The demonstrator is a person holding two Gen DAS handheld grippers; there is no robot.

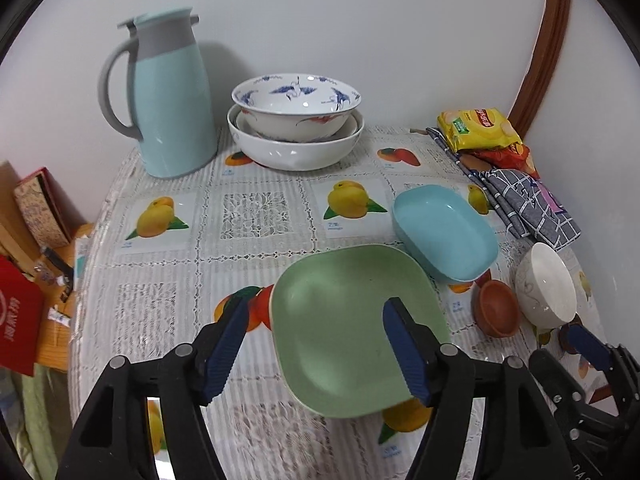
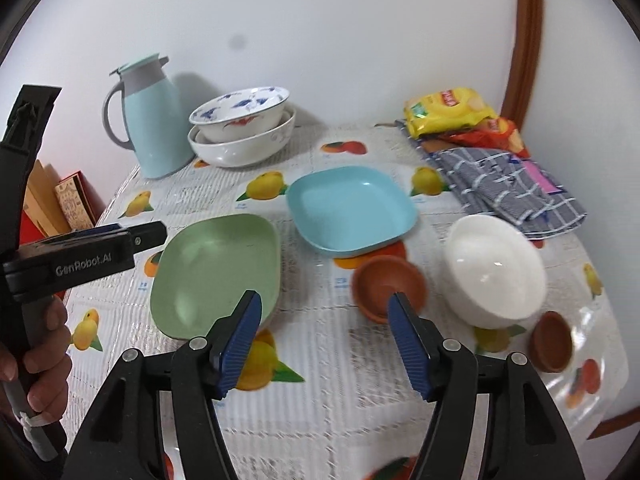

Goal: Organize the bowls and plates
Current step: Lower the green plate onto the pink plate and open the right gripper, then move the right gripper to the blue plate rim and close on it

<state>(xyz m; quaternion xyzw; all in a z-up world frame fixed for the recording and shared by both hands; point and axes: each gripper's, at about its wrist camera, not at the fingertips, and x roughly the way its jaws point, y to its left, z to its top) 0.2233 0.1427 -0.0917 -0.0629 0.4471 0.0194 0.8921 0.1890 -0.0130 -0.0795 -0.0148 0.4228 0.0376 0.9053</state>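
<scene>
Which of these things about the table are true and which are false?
1. The crane-pattern bowl sits inside the bigger white bowl. True.
2. The green plate is stacked on the blue plate. False: they lie side by side.
3. The left tool holds the green plate. False: it is open, empty.
4. Two small brown bowls are on the tablecloth. True.
5. The thermos jug is red. False: pale blue.
</scene>
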